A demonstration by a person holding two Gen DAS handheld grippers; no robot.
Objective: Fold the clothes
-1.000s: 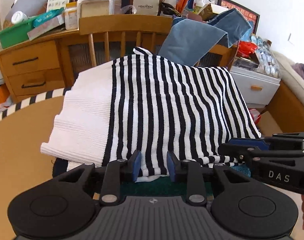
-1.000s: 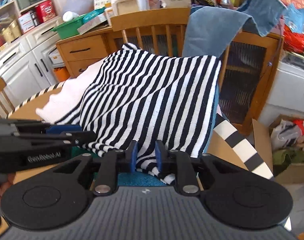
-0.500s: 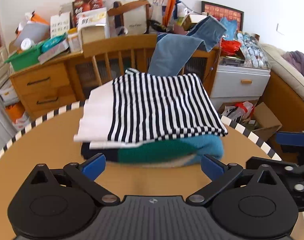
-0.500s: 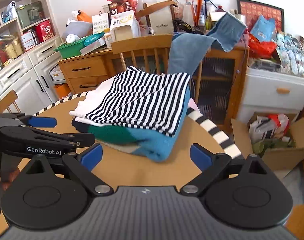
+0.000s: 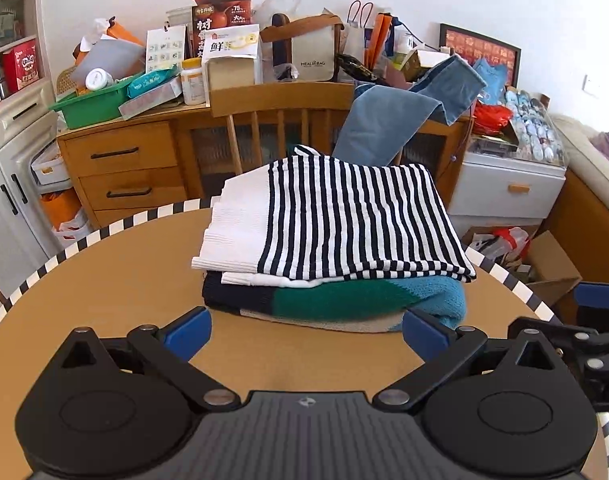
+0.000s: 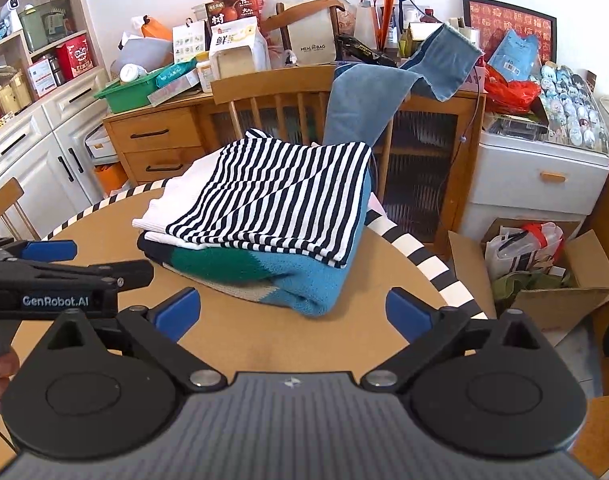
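A folded black-and-white striped top (image 5: 356, 220) lies on a folded green, blue and navy knit sweater (image 5: 344, 300) in a stack on the round brown table (image 5: 104, 280). The stack also shows in the right wrist view, striped top (image 6: 280, 196) over the sweater (image 6: 288, 276). My left gripper (image 5: 304, 330) is open and empty, a little in front of the stack. My right gripper (image 6: 292, 312) is open and empty, in front of the stack's right corner. The left gripper appears at the left of the right wrist view (image 6: 64, 276).
A wooden chair (image 5: 280, 120) with a blue cloth (image 5: 400, 120) draped on it stands behind the table. A cluttered wooden sideboard (image 5: 128, 160) lies beyond it. A white drawer unit (image 5: 508, 188) and an open cardboard box (image 6: 544, 264) are to the right.
Both grippers let go of the striped top's near edge, opened wide and pulled back from the stack. The striped top now lies flat on the sweater.
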